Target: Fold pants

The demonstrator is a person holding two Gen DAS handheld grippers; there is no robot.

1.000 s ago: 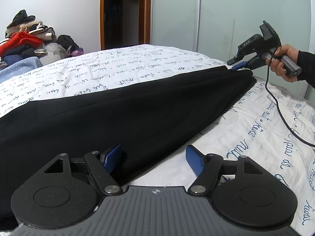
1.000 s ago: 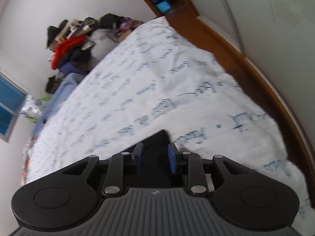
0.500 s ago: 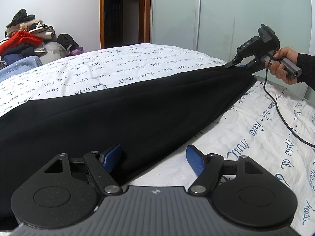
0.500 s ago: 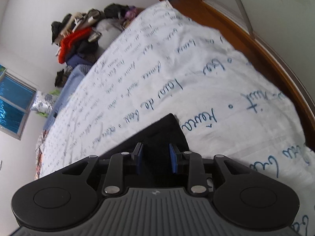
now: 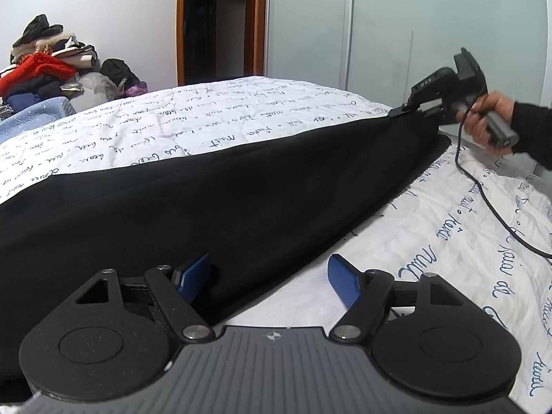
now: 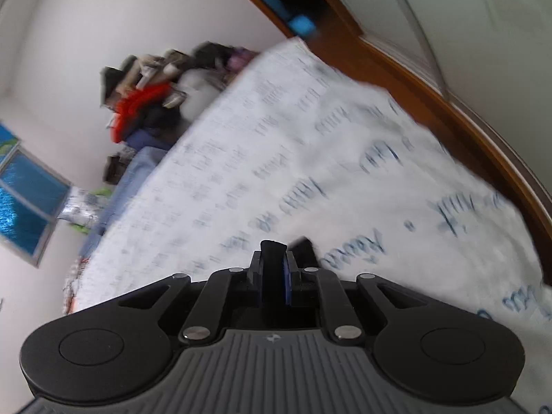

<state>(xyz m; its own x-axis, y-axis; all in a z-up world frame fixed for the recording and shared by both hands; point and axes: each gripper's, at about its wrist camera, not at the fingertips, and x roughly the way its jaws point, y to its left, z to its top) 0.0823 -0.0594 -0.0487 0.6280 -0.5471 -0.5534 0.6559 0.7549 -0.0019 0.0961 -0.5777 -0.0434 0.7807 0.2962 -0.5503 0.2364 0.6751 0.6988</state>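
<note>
Right tool (image 6: 274, 272) closing on black pants (image 5: 220, 203), seemingly pinched, left tool (image 5: 269, 279) wide, script-printed bedspread (image 5: 214, 117)

One pants (image 5: 214, 207), two claws (image 5: 269, 277) seemingly.

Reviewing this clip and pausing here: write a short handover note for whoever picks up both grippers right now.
Right gripper: jaws closing on the far end of the black pants, fabric pinched between its pads.
Left gripper: open, one finger over the near edge of the pants, the other over the printed bedspread; nothing gripped.
Pants lie stretched lengthwise across the bed.
Done: right end seized.
Left: close the left gripper on the near end, then probably bring the ends together for the fold.
</note>
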